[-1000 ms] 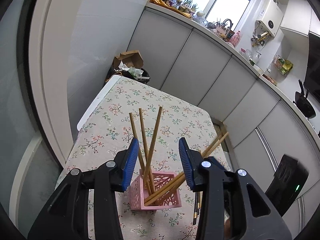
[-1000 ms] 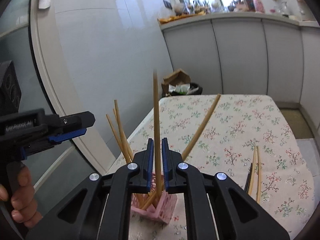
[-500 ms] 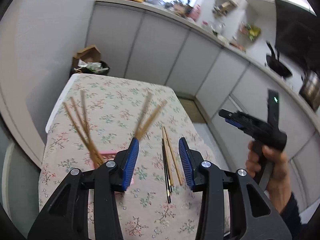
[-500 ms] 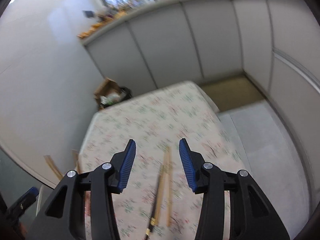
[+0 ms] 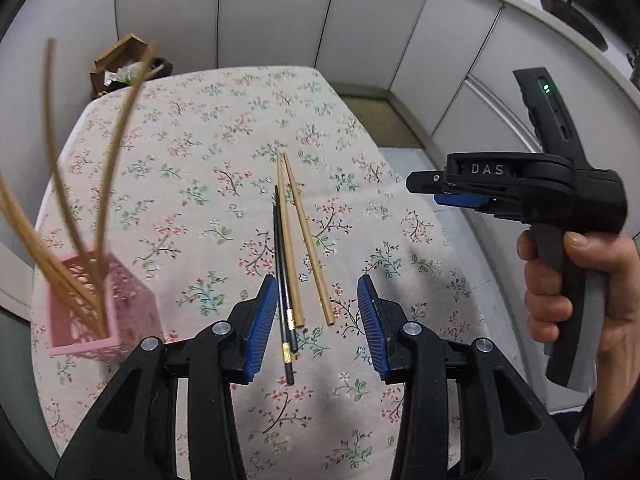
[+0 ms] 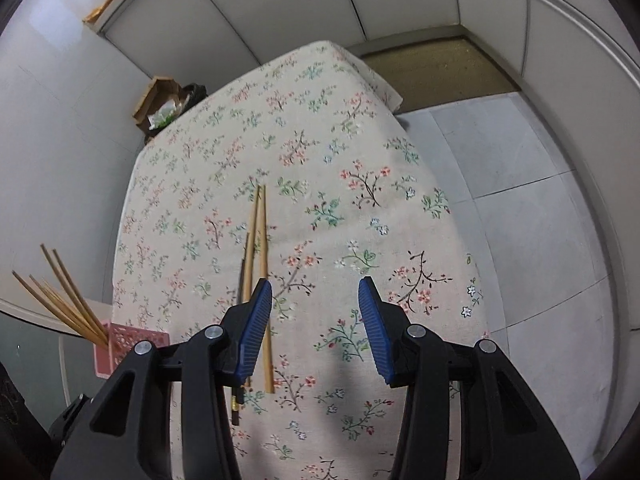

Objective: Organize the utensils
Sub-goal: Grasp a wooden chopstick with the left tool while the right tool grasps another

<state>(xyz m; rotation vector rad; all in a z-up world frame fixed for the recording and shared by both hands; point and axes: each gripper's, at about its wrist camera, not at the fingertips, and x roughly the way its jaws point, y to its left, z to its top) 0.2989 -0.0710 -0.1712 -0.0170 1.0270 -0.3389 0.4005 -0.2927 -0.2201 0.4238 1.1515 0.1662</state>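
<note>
So I'm partway through — several wooden chopsticks already stand in the pink holder (image 5: pixel 98 312) at the table's (image 5: pixel 208 128) left edge, while two wooden chopsticks (image 5: pixel 304 240) and a black pair (image 5: pixel 282 276) lie loose on the cloth. My left gripper (image 5: pixel 318 320) hovers over them, jaws apart and empty; my right gripper (image 6: pixel 316 328) is likewise open, holding nothing.

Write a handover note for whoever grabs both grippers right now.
Left gripper: open, empty, over the loose chopsticks.
Right gripper: open, empty, beside them.
Pink holder: at the table's left edge, several wooden chopsticks standing in it.
Left to do: two wooden chopsticks and two black chopsticks lie on the floral tablecloth; they go in the holder.
</note>
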